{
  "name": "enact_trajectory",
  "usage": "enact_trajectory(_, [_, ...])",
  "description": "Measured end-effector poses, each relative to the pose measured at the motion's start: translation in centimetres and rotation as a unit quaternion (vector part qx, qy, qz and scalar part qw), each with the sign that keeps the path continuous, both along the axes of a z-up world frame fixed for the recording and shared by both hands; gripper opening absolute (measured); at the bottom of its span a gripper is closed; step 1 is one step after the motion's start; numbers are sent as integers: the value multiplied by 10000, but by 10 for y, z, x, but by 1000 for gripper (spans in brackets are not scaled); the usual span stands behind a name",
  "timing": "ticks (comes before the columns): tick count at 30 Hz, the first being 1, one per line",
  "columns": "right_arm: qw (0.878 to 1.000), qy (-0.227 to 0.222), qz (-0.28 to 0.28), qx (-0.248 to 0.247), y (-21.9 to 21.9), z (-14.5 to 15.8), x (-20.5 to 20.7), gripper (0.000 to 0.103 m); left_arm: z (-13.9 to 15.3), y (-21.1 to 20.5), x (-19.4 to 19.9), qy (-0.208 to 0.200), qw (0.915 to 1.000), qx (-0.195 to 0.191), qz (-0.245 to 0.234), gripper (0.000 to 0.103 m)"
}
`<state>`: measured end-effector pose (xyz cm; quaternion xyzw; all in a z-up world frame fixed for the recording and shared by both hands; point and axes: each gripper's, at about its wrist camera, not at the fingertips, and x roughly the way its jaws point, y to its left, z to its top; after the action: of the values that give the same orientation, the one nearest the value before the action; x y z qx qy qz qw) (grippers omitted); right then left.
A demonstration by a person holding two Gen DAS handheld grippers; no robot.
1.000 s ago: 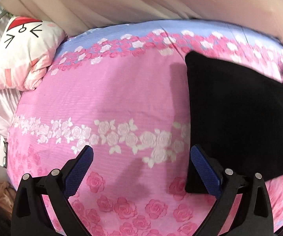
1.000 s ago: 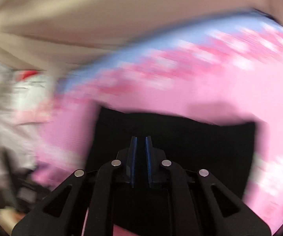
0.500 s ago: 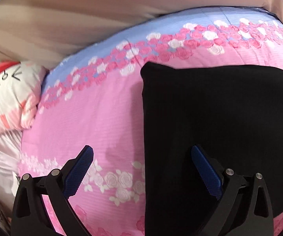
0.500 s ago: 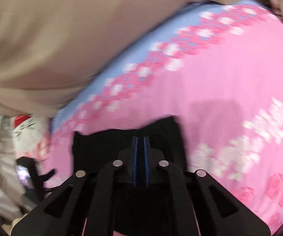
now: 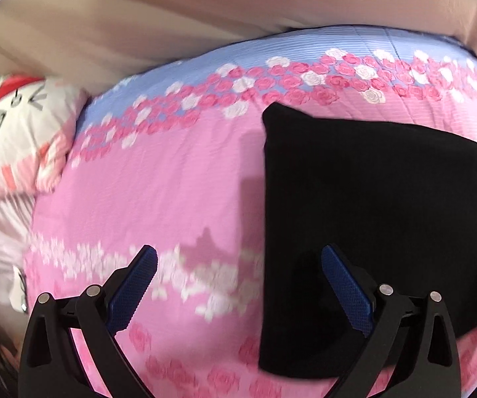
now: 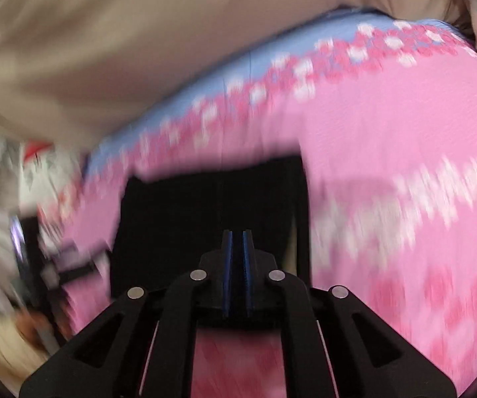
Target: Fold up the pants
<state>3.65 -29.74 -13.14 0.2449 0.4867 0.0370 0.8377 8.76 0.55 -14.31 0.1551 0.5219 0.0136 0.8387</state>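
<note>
**Pants lie folded on the bedspread**

Pants [image 5: 381, 232], black and already a compact rectangle, rest flat on the pink floral bedspread [image 5: 158, 179]. Left gripper [image 5: 238, 285] hovers spread wide and empty at their left edge. Right gripper [image 6: 237, 258] is clenched over them, seemingly on nothing. Judged nearly finished; next, smoothing or one last fold.

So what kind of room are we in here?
Most likely a bedroom: the black pants lie on a bed with a pink rose-print bedspread, and a cartoon-cat pillow sits at its edge.
</note>
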Motion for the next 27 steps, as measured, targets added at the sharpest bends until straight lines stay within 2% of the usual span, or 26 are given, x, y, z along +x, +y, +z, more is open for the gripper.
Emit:
enact_trajectory(2, [9997,178,-124,-122,5,-9,-22,7,2,9,-14,19,10000,-3,28,98])
enact_trajectory(3, [9989,298,-353,-54,2,-15,-37,7,1,15,-22,29,10000,20,59,98])
enact_trajectory(5, [9949,612,-768,216,-9,-26,-55,16,-2,24,-34,159,9998,-30,78,98])
enact_trajectory(8, [9917,715,-975,449,-18,-31,-59,45,-12,31,-44,467,9988,-146,66,98])
enact_trajectory(9, [9920,643,-1006,400,-20,-27,-59,63,-16,31,-46,587,9980,-227,49,98])
enact_trajectory(10, [9922,585,-1056,323,-23,-22,-58,75,-19,32,-47,660,9974,-286,40,98])
enact_trajectory(11, [9923,539,-1072,307,-23,-17,-59,78,-22,32,-48,718,9968,-361,43,98])
enact_trajectory(14, [9925,505,-1026,422,-21,-17,-51,77,-27,33,-47,872,9942,-629,82,98])
enact_trajectory(18, [9865,984,-1050,780,-17,-44,-26,77,-36,37,-38,1089,9894,-939,182,98])
enact_trajectory(21, [9813,1028,-1269,1018,-17,-58,-24,79,-46,38,-30,1338,9830,-1219,298,98])
enact_trajectory(23, [9836,1071,-1174,856,-11,-56,-21,68,-51,40,-25,1482,9799,-1280,379,98])
enact_trajectory(24, [9850,1088,-1011,881,-6,-56,-18,52,-54,40,-23,1523,9782,-1349,424,98])
enact_trajectory(27, [9857,1192,-872,809,0,-51,-13,36,-63,42,-18,1682,9719,-1542,574,98])
